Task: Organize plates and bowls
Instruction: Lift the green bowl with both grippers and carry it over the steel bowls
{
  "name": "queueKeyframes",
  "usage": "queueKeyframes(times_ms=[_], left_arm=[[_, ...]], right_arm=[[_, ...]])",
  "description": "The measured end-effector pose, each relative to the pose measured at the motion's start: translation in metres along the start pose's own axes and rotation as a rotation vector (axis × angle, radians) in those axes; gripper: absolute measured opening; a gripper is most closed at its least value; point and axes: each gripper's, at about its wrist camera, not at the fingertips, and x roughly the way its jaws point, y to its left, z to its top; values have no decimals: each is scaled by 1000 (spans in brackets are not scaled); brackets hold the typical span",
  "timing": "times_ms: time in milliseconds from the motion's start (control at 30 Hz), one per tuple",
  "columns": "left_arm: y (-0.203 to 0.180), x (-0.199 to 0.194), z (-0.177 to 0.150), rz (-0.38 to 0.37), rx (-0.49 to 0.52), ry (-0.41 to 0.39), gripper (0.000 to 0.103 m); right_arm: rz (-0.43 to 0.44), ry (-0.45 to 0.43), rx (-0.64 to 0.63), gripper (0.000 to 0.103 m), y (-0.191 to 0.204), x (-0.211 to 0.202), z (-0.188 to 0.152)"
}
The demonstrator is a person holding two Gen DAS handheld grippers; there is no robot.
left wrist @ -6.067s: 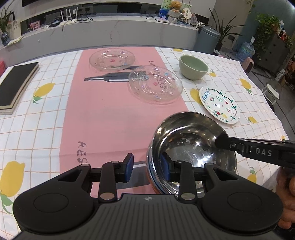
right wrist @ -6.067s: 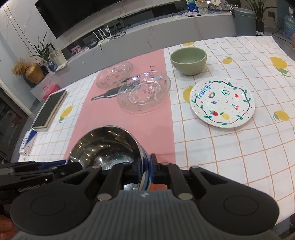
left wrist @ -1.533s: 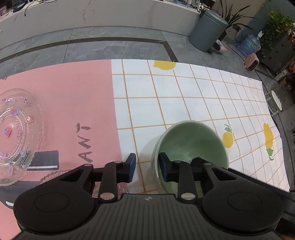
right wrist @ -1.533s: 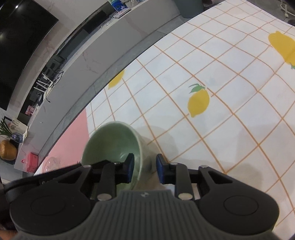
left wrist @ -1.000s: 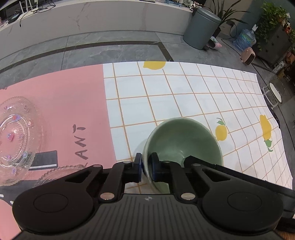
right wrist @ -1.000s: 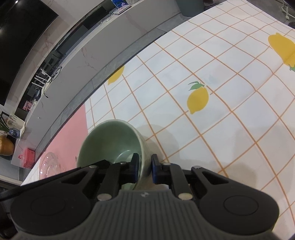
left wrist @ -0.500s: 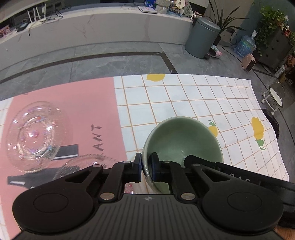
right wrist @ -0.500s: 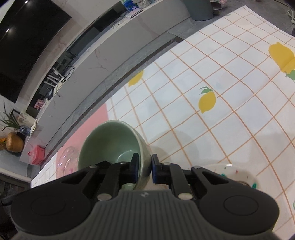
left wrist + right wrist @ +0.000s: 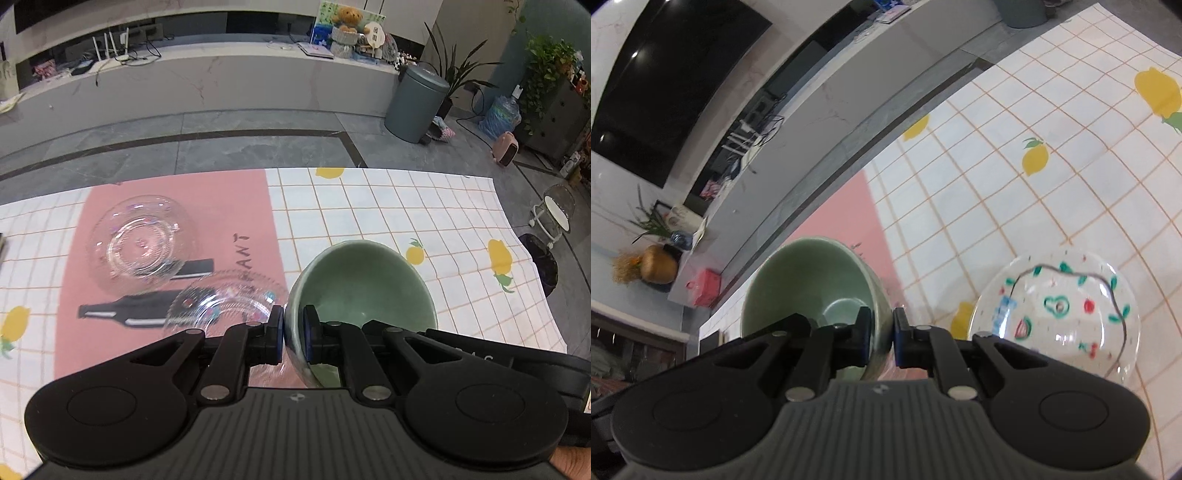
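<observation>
A pale green ceramic bowl (image 9: 360, 280) is held off the table by both grippers. My left gripper (image 9: 293, 328) is shut on its left rim. My right gripper (image 9: 881, 328) is shut on its right rim; the bowl (image 9: 809, 280) fills the middle of the right wrist view. Two clear glass plates lie on the pink runner: one far left (image 9: 142, 240), one nearer (image 9: 229, 302) just below the bowl. A white plate with painted fruit (image 9: 1060, 314) lies on the cloth to the right.
The table has a white checked cloth with lemons (image 9: 417, 254) and a pink runner (image 9: 177, 258). Its far edge (image 9: 332, 169) drops to a grey tiled floor. A grey bin (image 9: 415, 103) and a long counter stand beyond.
Both grippers closed on the green bowl's rim about a second ago. Since then they have lifted it and drawn it back, so the glass plates and the fruit plate have come into view.
</observation>
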Motion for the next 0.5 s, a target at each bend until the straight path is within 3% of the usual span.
queueKeyframes(times_ms=[500], left_arm=[[-2,-69,-59,15,-53,-75,11]], right_arm=[[57,-9,-87,10,16,-60,-51]])
